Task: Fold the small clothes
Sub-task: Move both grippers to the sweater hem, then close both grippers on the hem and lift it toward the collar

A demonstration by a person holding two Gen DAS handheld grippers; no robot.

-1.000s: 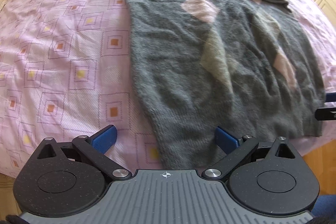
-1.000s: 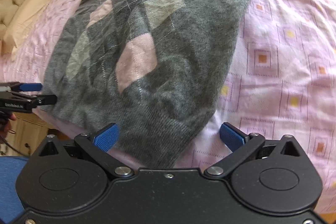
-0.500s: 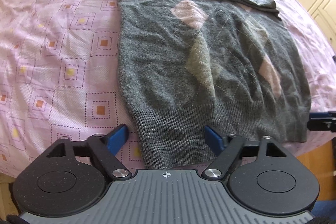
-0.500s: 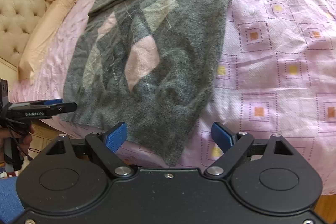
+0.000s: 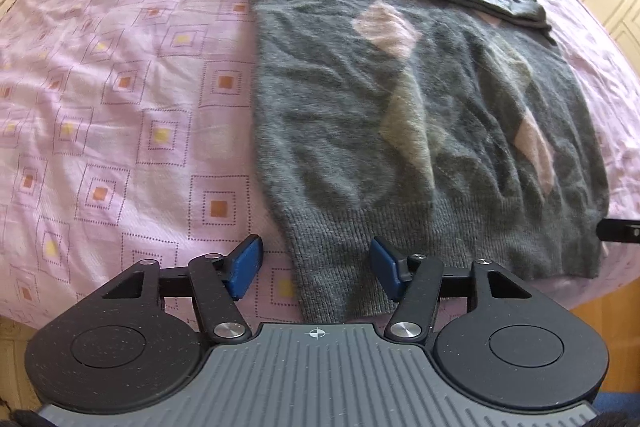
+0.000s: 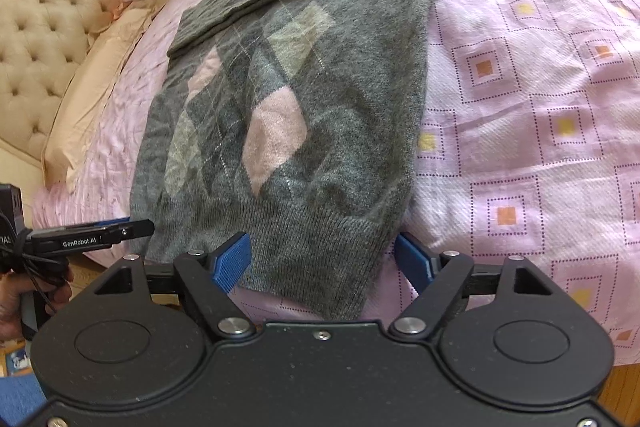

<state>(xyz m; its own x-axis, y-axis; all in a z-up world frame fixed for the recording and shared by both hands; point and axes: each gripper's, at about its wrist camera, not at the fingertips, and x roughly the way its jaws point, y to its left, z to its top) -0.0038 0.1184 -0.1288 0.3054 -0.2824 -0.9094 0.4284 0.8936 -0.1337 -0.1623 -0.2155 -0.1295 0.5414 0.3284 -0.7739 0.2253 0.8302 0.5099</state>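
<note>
Jaws of left gripper (image 5: 316, 269) and right gripper (image 6: 323, 263) spread wide, straddling both hem corners of sweater (image 5: 404, 131); seat ribbing deep between them, close together.

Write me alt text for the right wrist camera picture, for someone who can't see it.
A grey sweater with pink and pale diamond patches lies flat on a pink patterned bedspread, its sleeves folded across the far end. The right gripper, jaws open, straddles the near ribbed hem corner. The left gripper reaches in at the left edge, beside a tufted headboard.
</note>
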